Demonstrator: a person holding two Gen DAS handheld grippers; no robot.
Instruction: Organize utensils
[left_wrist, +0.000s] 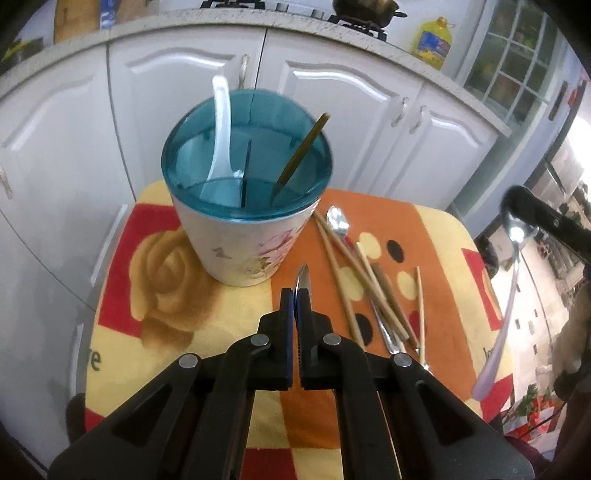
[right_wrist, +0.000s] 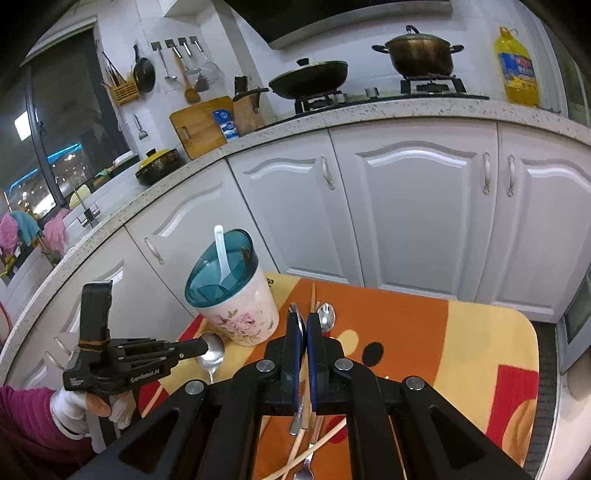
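White cabinets back a small table (right_wrist: 480, 343) under an orange-and-yellow cloth; on it a floral utensil holder (left_wrist: 243, 251) with a teal slotted lid keeps a white spoon (left_wrist: 221, 129) and one chopstick (left_wrist: 301, 153); loose chopsticks and spoons (left_wrist: 373, 295) lie just beside it; left gripper (left_wrist: 298, 295) and right gripper (right_wrist: 304, 325) each clamp a metal spoon.

Black tool (right_wrist: 201, 347), white glove (right_wrist: 70, 408), magenta sleeve (right_wrist: 26, 424)

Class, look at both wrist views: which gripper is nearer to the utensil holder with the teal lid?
Left. The left gripper, shut on a metal spoon, sits just beside the utensil holder. The right gripper, also clamping a spoon, is farther off over the loose utensils.
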